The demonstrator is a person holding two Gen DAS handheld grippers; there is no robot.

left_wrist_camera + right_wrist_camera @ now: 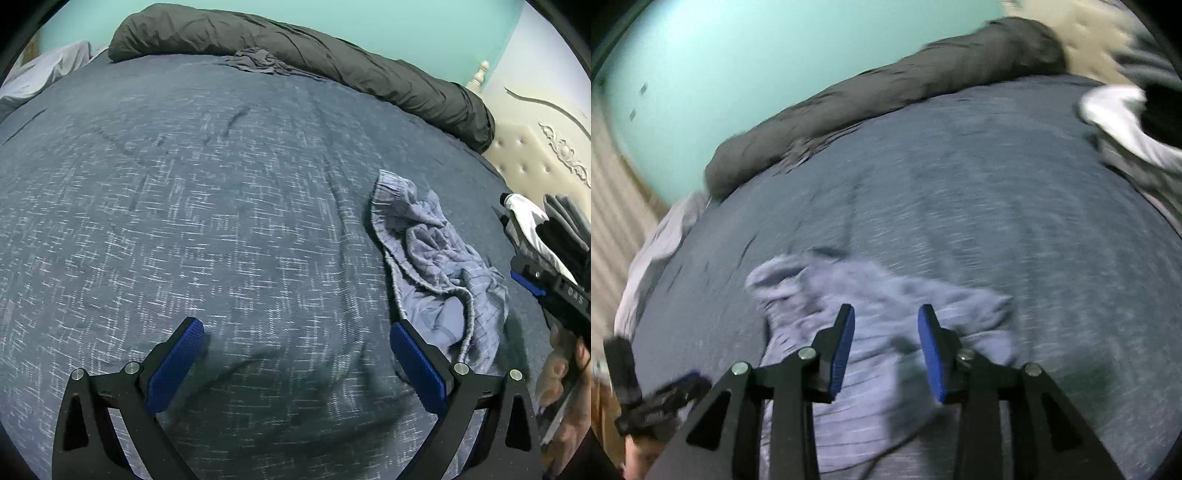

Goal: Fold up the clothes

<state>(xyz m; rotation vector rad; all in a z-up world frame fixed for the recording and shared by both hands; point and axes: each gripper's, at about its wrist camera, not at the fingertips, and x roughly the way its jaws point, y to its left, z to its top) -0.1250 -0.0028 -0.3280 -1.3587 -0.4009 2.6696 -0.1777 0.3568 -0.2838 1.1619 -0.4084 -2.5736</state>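
Shorts [439, 266], crumpled checked cotton, lie under parted, empty right tongs [886, 314]; left tongs [297, 332] gape.

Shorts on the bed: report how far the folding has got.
Done: nothing folded. The shorts lie crumpled on the bed.
In hand: nothing. The left gripper is wide open over bare cover; the right gripper hangs open above the shorts, jaws empty.
Left: flatten and fold the shorts; the pile at the bed's edge also waits.
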